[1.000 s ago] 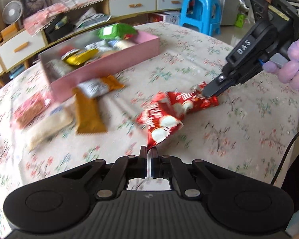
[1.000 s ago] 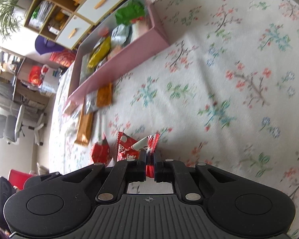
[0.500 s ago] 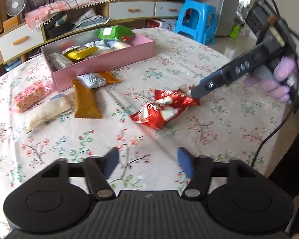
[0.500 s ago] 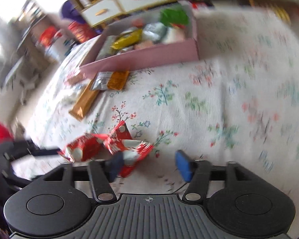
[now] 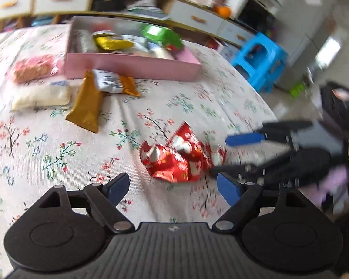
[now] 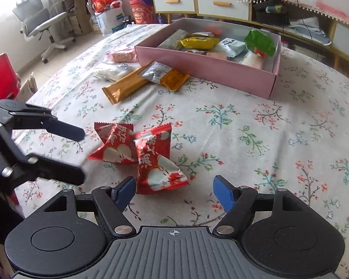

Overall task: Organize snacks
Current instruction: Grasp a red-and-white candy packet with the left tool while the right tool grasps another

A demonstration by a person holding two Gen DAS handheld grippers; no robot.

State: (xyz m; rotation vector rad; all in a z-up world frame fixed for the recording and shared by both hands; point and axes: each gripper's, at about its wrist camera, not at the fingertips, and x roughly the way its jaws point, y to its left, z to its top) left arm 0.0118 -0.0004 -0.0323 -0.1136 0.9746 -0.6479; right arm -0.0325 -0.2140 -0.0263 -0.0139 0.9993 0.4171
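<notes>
Red snack packets lie crumpled, long axis toward 10 o'clock. Left gripper and right gripper spread, empty. Left view blurred.

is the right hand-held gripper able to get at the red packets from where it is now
Probably yes. The right hand-held gripper is open, with the red packets lying loose on the tablecloth just ahead of its fingers. The left hand-held gripper hovers open beside them but does not block the approach.

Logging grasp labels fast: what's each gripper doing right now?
Left gripper: open, holding nothing.
Right gripper: open, holding nothing; red snack packets lie free.
</notes>
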